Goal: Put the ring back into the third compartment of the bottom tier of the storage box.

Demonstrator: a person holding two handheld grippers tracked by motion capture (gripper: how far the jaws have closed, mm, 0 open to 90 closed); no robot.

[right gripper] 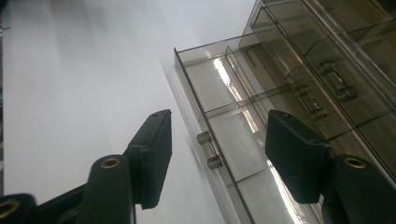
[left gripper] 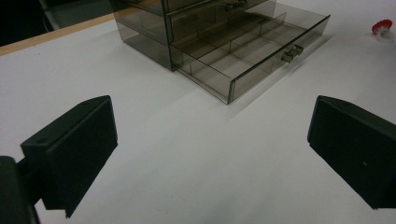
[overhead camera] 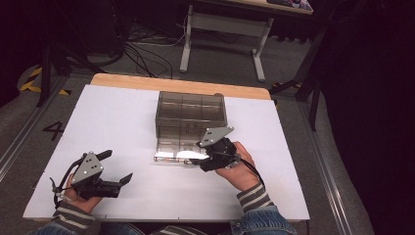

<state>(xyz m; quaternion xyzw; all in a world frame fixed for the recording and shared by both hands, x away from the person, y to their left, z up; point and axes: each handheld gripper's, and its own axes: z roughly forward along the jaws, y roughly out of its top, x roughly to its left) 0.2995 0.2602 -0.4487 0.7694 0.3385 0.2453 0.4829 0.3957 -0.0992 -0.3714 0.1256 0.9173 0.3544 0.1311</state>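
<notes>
Drawer unit (overhead camera: 191, 113) was smoky clear plastic, glossy, hard-edged, with strong glare off the open bottom drawer (left gripper: 254, 53). Drawer knob (right gripper: 208, 150) looked like clear plastic too, polished. Bench (overhead camera: 122, 122) top was a white matt sheet, smooth, with only a soft sheen; a bare wood strip (overhead camera: 176, 84) ran along its far edge, light and satin. My right gripper (right gripper: 219, 154) had matt black plastic fingers (right gripper: 150, 156), slightly grainy, with brass-looking inserts. My left gripper (left gripper: 210, 154) was the same matt black. The plate (overhead camera: 88, 166) on top of it was grey metal, dull finish. My sleeve (overhead camera: 254, 196) was striped knit under denim.
</notes>
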